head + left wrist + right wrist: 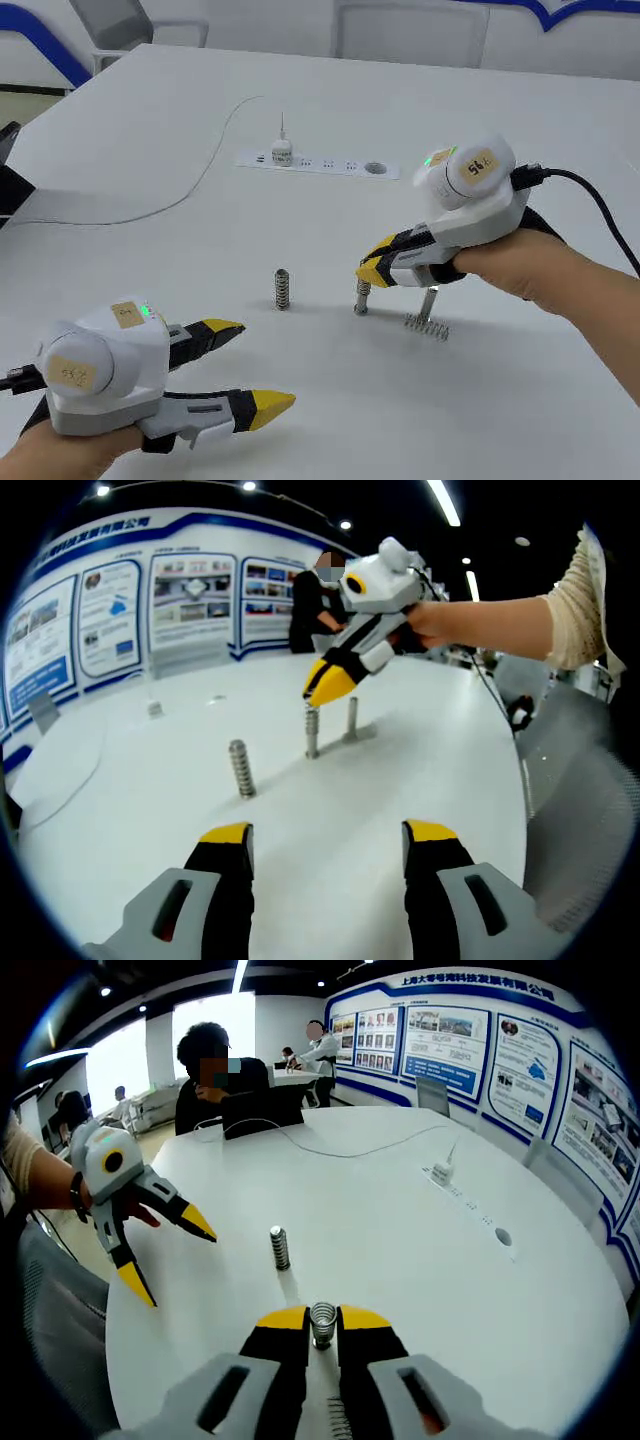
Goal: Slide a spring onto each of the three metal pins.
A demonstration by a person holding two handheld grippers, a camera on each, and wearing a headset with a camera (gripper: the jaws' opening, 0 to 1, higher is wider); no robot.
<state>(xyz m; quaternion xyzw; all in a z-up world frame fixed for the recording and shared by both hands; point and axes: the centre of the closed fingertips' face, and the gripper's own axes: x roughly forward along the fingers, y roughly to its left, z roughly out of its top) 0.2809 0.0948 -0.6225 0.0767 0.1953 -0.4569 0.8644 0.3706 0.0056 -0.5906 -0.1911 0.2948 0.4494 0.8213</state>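
Note:
Three metal pins stand on the white table (pixel 140 160). A spring covers the left pin (pixel 282 289) (pixel 241 768) (pixel 280 1248). My right gripper (pixel 372 270) (pixel 322 1320) is shut on a spring (pixel 322 1324) at the top of the middle pin (pixel 362 298) (pixel 313 730). The third pin (pixel 428 303) (pixel 352 718) is bare, and a loose spring (pixel 427 325) lies flat at its foot. Nearer the front left, my left gripper (pixel 255 365) (pixel 330 835) is open, holds nothing and stays well short of the pins.
A white power strip (pixel 318 163) (pixel 470 1205) with a plugged-in charger (pixel 282 150) lies behind the pins, its cable (pixel 190 190) curving off left. Chairs stand beyond the far edge. A person (pixel 225 1085) sits at the table's far side.

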